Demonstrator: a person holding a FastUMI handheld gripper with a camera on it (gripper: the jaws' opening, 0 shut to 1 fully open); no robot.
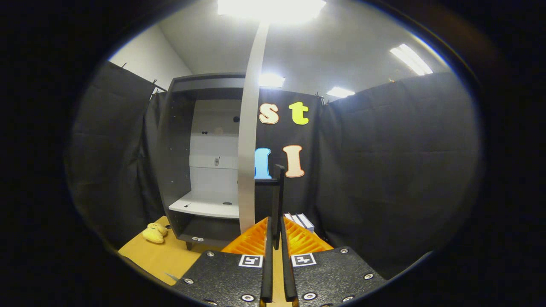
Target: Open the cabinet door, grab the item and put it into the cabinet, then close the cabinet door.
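cabinet door (249,128) upright, edge-on; hand-held gripper (276,232) nearly closed.

My gripper (276,238): jaws nearly closed, fingers ribbed plastic, body grainy matt | cabinet (200,162): smooth matt panels, door (248,140) satin | tabletop (166,256): smooth wood-look | toy (154,233): soft plush

Bench (170,258): tan top, bare near the tongs (276,238), whose fingers stand almost closed.
Far left: yellow plush toy (154,233) lying on it.
Centre: open cabinet (183,149) standing on short legs.
Far right: stacked books (300,221).
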